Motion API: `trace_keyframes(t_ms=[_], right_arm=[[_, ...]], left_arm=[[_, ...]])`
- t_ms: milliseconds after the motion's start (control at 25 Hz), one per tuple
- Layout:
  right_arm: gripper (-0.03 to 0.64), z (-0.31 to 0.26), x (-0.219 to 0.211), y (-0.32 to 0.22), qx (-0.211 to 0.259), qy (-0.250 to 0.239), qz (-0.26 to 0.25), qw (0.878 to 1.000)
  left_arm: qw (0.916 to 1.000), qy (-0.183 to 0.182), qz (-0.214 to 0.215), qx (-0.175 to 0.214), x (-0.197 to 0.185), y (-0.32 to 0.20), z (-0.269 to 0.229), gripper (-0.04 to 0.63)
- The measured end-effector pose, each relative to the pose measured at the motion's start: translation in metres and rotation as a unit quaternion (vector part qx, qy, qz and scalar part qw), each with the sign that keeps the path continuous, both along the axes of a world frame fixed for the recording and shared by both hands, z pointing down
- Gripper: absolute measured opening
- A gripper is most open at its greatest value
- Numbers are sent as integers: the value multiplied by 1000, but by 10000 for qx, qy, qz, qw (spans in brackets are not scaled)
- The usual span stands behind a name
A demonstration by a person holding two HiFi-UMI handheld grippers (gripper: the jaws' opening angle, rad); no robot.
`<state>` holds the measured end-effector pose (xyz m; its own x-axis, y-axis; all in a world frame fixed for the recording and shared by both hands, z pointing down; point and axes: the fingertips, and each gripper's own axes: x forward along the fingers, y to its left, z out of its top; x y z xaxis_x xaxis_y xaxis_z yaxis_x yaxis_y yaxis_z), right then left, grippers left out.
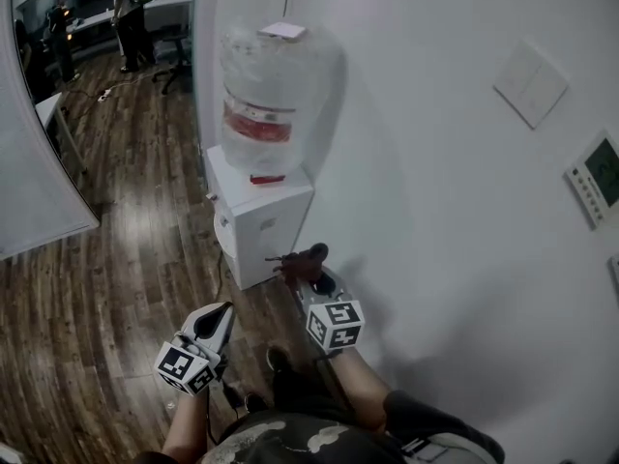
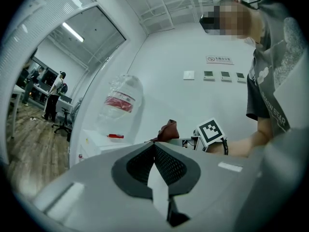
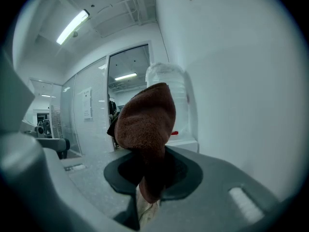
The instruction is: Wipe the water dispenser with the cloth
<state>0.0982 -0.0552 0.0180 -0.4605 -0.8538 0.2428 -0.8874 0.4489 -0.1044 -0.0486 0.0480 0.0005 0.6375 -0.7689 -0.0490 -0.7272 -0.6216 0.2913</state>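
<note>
Beside wall [image 3: 241, 81], right gripper view alone shows right claw [image 3: 146, 180] clamping cloth [image 3: 145, 122].

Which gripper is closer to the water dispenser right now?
Right. The right gripper, shut on the brown cloth, is just short of the water dispenser; the left gripper, shut and empty, hangs farther back.

It was an office: a bottled water dispenser [image 1: 259, 216] stood against a white wall [image 1: 435, 211] with control panels [image 1: 600, 177]. Beyond a glass partition [image 3: 91, 134], people [image 1: 129, 13] stood by a long table [image 1: 169, 2] and a swivel chair [image 1: 174, 44] on wood-look flooring [image 1: 106, 288].
</note>
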Motion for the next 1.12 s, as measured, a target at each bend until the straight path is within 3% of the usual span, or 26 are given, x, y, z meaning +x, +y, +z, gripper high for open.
trace_keyframes(t_ms=[400,840,1120], right_arm=[[58,-1,12,48,-119,-115,-86,9998],[58,4,-4,56,-304,-270,-1160,9924],[58,-4,-33,77,-147,-268,-1382,9899]], left_arm=[[9999,-94,34,13,10,38,-9,12],[9963,-202,-824,-160,15,52,-25,12],[9961,-133,-862,-136,-13,74,-16,12]])
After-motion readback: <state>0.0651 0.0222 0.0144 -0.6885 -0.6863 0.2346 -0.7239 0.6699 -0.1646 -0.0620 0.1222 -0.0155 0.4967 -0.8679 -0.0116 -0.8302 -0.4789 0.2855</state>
